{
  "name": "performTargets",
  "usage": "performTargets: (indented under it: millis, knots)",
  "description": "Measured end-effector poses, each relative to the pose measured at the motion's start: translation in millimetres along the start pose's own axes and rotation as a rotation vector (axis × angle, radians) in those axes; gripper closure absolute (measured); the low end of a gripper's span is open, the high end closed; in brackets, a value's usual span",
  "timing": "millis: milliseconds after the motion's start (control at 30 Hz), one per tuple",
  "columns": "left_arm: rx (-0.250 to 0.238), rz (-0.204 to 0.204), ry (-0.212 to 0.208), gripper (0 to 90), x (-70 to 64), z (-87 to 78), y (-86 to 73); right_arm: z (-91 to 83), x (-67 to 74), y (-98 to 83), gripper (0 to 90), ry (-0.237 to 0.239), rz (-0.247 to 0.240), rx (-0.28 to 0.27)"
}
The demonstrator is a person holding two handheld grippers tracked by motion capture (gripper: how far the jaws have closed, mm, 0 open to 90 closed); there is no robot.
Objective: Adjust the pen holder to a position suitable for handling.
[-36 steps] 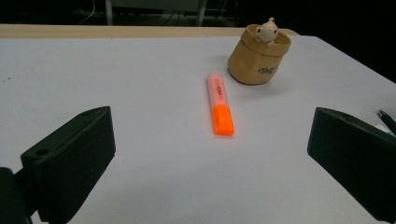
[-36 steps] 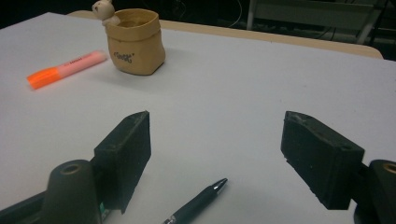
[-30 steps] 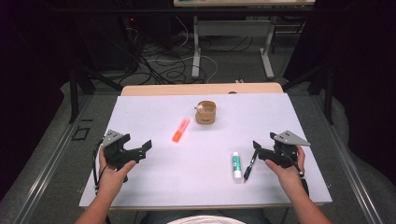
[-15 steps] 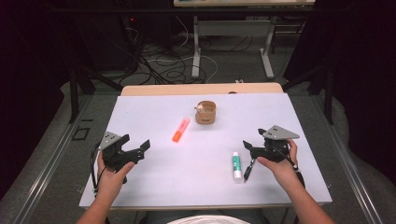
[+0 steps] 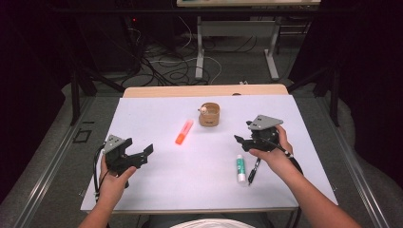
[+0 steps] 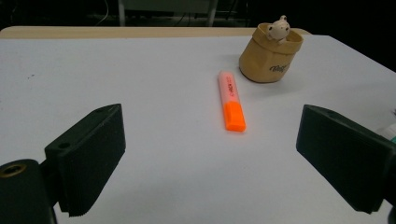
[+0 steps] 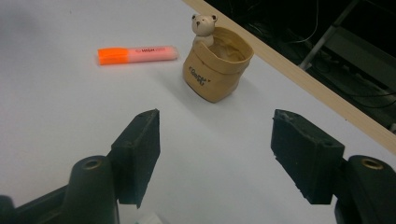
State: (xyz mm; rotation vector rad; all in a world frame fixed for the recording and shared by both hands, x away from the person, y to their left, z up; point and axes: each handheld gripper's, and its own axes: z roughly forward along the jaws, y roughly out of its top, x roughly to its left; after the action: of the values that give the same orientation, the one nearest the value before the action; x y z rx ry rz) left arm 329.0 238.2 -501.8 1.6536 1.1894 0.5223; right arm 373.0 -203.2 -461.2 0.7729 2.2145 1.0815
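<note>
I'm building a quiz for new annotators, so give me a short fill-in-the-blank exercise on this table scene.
1. The highlighter has an ____ cap.
2. A small toy ____ peeks over the rim of the tan pouch.
3. The white tube lies beside a black ____.
4. The jaws of the left gripper stand ____, with nothing between them.

Missing words: orange; bear; pen; open

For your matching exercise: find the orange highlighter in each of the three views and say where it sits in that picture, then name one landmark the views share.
High view: the orange highlighter lies left of centre on the white table.
Left gripper view: it lies just right of centre, cap end nearest, between the open jaws.
Right gripper view: it lies upper left, cap pointing left.
Shared landmark: the tan paper-bag holder with a small bear at its rim.
</note>
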Motion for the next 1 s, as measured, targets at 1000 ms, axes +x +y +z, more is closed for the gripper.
performTargets:
  millis: [1000]
  knots:
    - [0.010, 0.014, -0.034, 0.6, -0.1, 5.2, -4.2, 76.8, -2.8, 56.7, 38.1, 0.080, -0.171, 0.131]
